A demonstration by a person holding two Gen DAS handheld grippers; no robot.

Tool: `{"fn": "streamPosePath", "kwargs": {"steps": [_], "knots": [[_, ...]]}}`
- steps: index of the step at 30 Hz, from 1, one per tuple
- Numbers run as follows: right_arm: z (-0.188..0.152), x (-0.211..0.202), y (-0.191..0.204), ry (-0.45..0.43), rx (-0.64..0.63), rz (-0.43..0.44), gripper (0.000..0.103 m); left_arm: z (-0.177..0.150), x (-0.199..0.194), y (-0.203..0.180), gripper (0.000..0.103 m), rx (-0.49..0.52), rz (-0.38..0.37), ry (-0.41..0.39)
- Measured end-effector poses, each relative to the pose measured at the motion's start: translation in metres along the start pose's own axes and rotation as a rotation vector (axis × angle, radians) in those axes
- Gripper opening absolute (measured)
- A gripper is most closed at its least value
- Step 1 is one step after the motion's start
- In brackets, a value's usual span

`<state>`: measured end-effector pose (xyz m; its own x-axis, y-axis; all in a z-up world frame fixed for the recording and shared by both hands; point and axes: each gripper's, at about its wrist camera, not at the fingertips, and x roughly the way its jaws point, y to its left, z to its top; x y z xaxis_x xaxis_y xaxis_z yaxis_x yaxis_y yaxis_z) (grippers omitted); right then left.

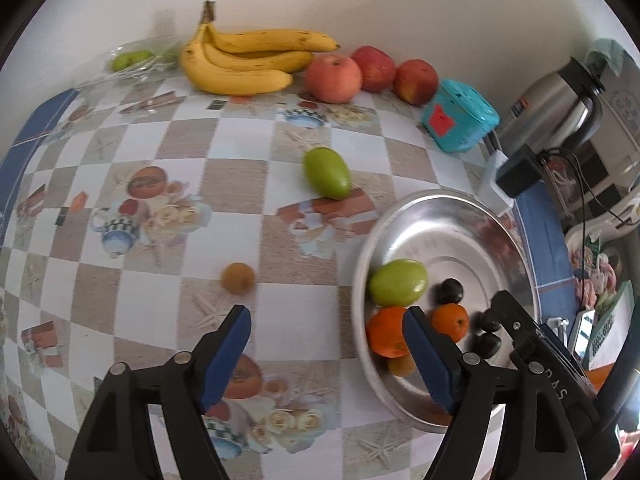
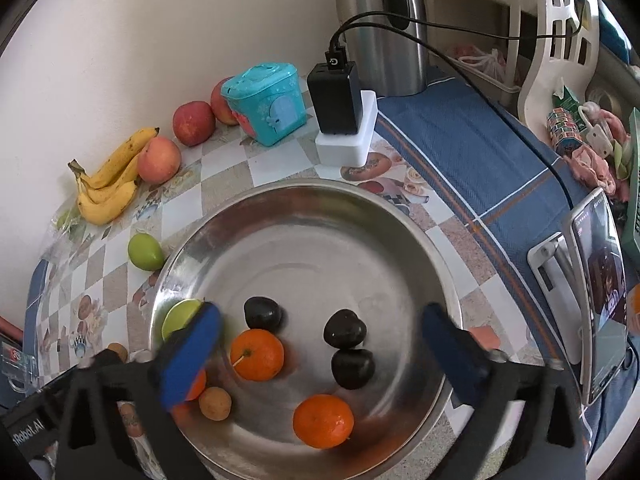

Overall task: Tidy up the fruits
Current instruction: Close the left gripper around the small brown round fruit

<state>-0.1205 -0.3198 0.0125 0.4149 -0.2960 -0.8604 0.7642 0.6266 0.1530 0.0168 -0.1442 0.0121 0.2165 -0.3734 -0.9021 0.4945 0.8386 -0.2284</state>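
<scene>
Hovering over the steel bowl (image 2: pixel 304 216), the right gripper (image 2: pixel 320 344) has its jaws spread wide and grips nothing; below it lie tangerines (image 2: pixel 257 354), dark plums (image 2: pixel 345 328), a green fruit (image 2: pixel 180 316) and a small brown fruit (image 2: pixel 215 403). The left gripper (image 1: pixel 326 354) is also open and empty above the checked tablecloth (image 1: pixel 192 140), near a longan (image 1: pixel 239 278) and a green mango (image 1: pixel 327 173). Bananas (image 1: pixel 244 60) and apples (image 1: pixel 334 78) line the wall.

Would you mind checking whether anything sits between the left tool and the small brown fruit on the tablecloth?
Nothing visible does: only bare tablecloth lies between the open left tool and the small brown fruit just ahead of it.
</scene>
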Motion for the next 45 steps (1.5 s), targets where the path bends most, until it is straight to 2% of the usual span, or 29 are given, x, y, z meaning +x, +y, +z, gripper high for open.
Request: {"fn": "streamPosePath", "kwargs": {"steps": [9, 17, 24, 33, 35, 41, 45], "knots": [[-0.003, -0.007, 0.022, -0.01, -0.078, -0.007, 0.102, 0.003, -0.015, 0.054, 0.082, -0.087, 0.089, -0.047], [-0.012, -0.008, 0.056, 0.021, -0.126, 0.101, 0.102, 0.008, -0.022, 0.097, 0.082, -0.185, 0.122, -0.068], [-0.023, -0.003, 0.089, 0.058, -0.189, 0.166, 0.102, 0.008, -0.002, 0.095, 0.082, -0.164, 0.118, -0.029], [-0.026, 0.001, 0.095, 0.069, -0.23, 0.066, 0.102, 0.011, 0.025, 0.085, 0.082, -0.107, 0.104, -0.017], [-0.025, 0.0, 0.093, 0.072, -0.224, 0.057, 0.102, 0.012, 0.026, 0.081, 0.078, -0.092, 0.089, -0.023], [-0.024, -0.003, 0.093, 0.073, -0.222, 0.056, 0.102, 0.014, 0.04, 0.067, 0.051, -0.045, 0.053, -0.01], [-0.025, -0.002, 0.095, 0.076, -0.232, 0.049, 0.102, 0.014, 0.05, 0.06, 0.046, -0.028, 0.042, -0.006]]}}
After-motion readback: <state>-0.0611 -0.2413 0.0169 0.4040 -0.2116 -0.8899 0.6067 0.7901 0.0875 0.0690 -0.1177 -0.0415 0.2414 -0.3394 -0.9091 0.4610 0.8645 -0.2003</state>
